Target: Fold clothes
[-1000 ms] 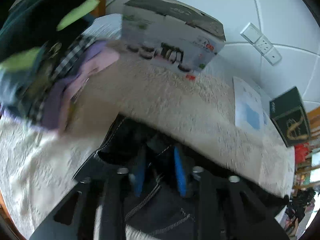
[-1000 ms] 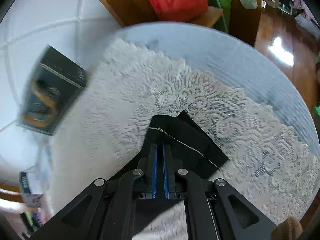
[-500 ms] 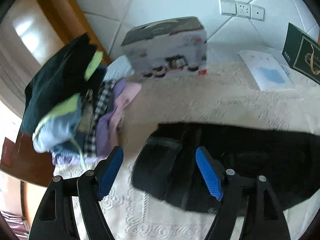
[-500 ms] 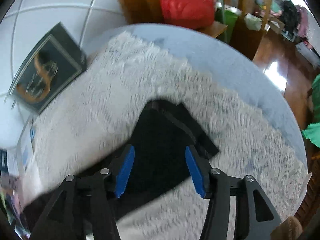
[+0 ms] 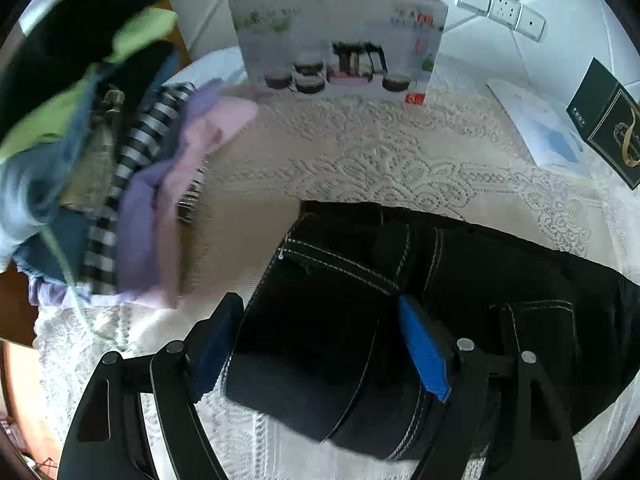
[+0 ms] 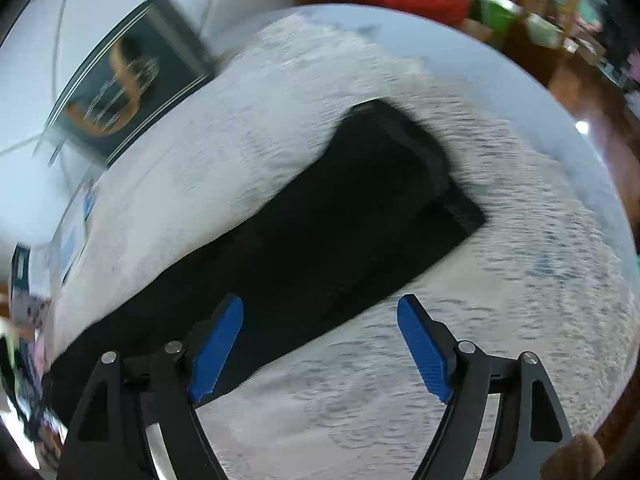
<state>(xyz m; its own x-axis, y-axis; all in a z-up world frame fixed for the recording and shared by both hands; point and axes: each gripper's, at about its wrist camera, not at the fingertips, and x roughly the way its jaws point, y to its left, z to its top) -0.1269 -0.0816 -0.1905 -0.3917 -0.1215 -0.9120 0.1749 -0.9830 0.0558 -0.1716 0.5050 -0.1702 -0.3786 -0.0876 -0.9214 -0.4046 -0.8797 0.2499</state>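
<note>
Left tongs (image 5: 320,344) spread wide, right tongs (image 6: 320,344) likewise, both seemingly empty

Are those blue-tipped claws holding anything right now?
No. Both the left gripper and right gripper are open above the black folded trousers with white stitching.

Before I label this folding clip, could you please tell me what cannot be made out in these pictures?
- Black trousers: the near end is hidden behind the left hand-held gripper in the left wrist view.
- Trousers again, right wrist view: motion blur smears folds and seams.
- Clothes pile: blurred and cut off by the left edge, so the garments cannot be counted.
- Printed box: lettering too blurred to read.
</note>
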